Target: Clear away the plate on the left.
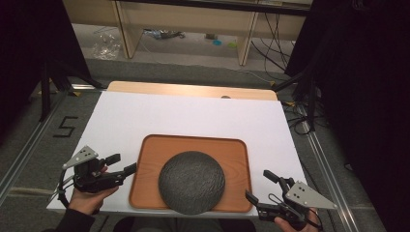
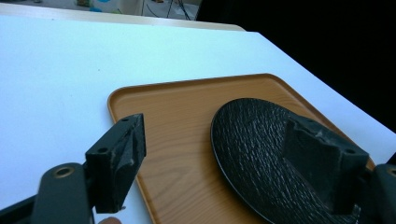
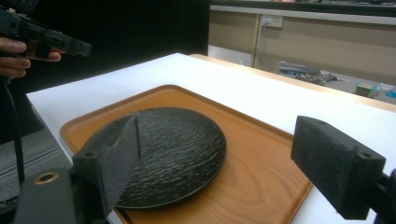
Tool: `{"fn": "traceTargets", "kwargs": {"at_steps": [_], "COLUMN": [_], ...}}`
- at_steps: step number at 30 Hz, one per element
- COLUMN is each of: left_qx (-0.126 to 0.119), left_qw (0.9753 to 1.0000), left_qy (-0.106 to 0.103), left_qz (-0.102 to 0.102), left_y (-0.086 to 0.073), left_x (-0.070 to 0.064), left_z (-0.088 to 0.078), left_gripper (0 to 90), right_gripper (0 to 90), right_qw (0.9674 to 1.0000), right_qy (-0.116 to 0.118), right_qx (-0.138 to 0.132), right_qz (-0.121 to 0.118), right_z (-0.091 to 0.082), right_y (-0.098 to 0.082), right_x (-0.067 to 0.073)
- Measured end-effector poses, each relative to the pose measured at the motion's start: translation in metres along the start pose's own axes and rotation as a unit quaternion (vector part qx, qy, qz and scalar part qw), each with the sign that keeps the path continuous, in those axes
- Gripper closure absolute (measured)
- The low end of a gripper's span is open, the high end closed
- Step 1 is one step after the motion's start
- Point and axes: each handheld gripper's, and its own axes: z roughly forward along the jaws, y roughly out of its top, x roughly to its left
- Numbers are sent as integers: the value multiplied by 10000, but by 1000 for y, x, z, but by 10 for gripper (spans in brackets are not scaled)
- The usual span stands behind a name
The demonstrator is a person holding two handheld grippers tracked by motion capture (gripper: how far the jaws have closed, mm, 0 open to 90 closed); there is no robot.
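Observation:
A dark, rough-textured round plate (image 1: 192, 182) lies on a wooden tray (image 1: 154, 159) at the front middle of the white table; the plate (image 2: 261, 140) (image 3: 177, 149) rests toward the tray's near edge. My left gripper (image 1: 122, 163) hovers just off the tray's left side, open, jaws wide apart and pointing at the tray (image 2: 177, 121). My right gripper (image 1: 258, 186) is at the tray's front right corner, open too, with nothing between its jaws. The left gripper (image 3: 46, 39) and its hand appear far off in the right gripper view.
The white tabletop (image 1: 183, 113) stretches behind the tray, with a wood strip (image 1: 193, 89) along its far edge. Dark curtains stand to both sides, and cables and shelving legs sit on the floor beyond.

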Motion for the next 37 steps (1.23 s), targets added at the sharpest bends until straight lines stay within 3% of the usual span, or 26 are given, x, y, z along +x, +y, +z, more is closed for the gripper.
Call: {"fn": "traceTargets", "kwargs": {"at_steps": [6,12,18,29,32,33,37], "left_qx": [-132,-220,-220,-54,-89,-112,-71], "left_qw": [9998,9992,9988,9984,9985,9987,9987], "left_qy": [-72,35,104,155,180,157,172], "left_qz": [106,340,433,545,501,473,475], "left_y": [-1,-3,-6,-14,-13,-13,-13], "left_x": [1,4,6,4,5,5,6], "left_z": [-8,-18,-25,-27,-29,-30,-28], "left_gripper": [216,211,209,204,203,203,203], "right_gripper": [168,168,169,168,168,167,168], "right_qw": [10000,10000,10000,10000,10000,10000,10000], "right_qy": [-9,-10,-45,-41,-8,-33,-41], "right_qx": [-44,-25,-6,32,-55,61,66], "right_qz": [1,-3,-20,3,13,17,-4], "right_z": [1,1,0,0,1,0,0], "right_y": [0,0,0,0,0,0,0], "right_x": [0,1,0,0,0,0,0]}}
